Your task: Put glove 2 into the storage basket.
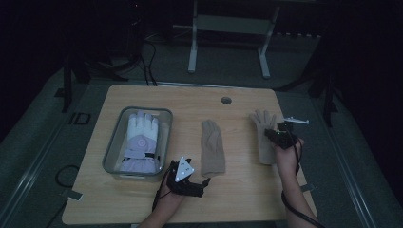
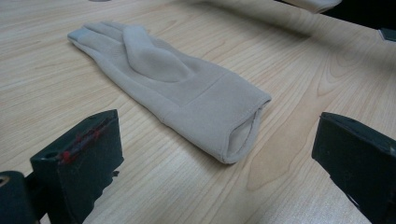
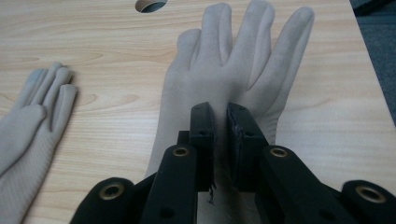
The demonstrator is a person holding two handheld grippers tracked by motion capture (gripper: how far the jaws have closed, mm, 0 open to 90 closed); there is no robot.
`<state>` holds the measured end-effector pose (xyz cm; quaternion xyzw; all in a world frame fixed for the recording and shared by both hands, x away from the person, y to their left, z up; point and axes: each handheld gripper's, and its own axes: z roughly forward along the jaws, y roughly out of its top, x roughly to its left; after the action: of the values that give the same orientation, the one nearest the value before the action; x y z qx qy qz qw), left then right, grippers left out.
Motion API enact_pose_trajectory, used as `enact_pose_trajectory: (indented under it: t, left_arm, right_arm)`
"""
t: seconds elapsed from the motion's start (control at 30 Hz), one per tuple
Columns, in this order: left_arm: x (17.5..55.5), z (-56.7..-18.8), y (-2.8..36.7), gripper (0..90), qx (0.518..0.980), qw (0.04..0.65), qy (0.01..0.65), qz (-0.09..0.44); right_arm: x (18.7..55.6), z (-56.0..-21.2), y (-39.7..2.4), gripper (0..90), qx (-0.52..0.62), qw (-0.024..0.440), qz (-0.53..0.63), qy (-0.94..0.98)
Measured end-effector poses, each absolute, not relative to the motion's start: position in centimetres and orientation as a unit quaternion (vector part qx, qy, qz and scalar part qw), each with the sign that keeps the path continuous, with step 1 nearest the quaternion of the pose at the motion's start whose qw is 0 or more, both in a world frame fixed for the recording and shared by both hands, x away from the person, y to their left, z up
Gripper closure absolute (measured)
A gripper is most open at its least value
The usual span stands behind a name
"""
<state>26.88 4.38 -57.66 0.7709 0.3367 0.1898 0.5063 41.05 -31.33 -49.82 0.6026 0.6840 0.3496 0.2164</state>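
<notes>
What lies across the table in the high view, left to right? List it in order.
Clear bin holding a white and lilac glove → left gripper → beige glove lying flat → second beige glove → right gripper, closed on that second glove.

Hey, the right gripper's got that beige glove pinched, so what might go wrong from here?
The right gripper pinches only a thin fold of the right beige glove; the fabric may slip out when lifted. The glove's fingers lie spread on the table, so they could drag. The left gripper stands open before the middle glove; closing there may grab one layer of cuff.
</notes>
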Motion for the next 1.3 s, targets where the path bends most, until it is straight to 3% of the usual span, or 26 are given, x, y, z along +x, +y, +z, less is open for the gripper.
enact_pose_trajectory:
  t: [0.23, 0.67, 0.97, 1.13, 1.3]
  left_arm:
    - [26.9, -57.7, 4.4, 1.9, 0.771, 0.506, 0.337, 0.189]
    - [26.9, -57.7, 4.3, 1.8, 0.773, 0.505, 0.334, 0.189]
    - [26.9, -57.7, 4.4, 1.9, 0.772, 0.508, 0.334, 0.185]
    - [26.9, -57.7, 4.5, 1.9, 0.772, 0.509, 0.334, 0.184]
    - [27.0, -57.7, 4.5, 1.9, 0.772, 0.509, 0.334, 0.183]
  right_arm:
    - [39.8, -50.5, -31.3, 81.2, 0.628, 0.205, 0.36, 0.659]
    - [39.8, -54.8, -30.4, 78.0, 0.632, 0.195, 0.324, 0.677]
    - [39.9, -53.3, -31.5, 57.3, 0.604, 0.185, 0.344, 0.695]
    - [40.9, -52.8, -32.4, 51.5, 0.526, 0.157, 0.366, 0.752]
    - [41.3, -52.8, -32.6, 48.2, 0.446, 0.17, 0.347, 0.807]
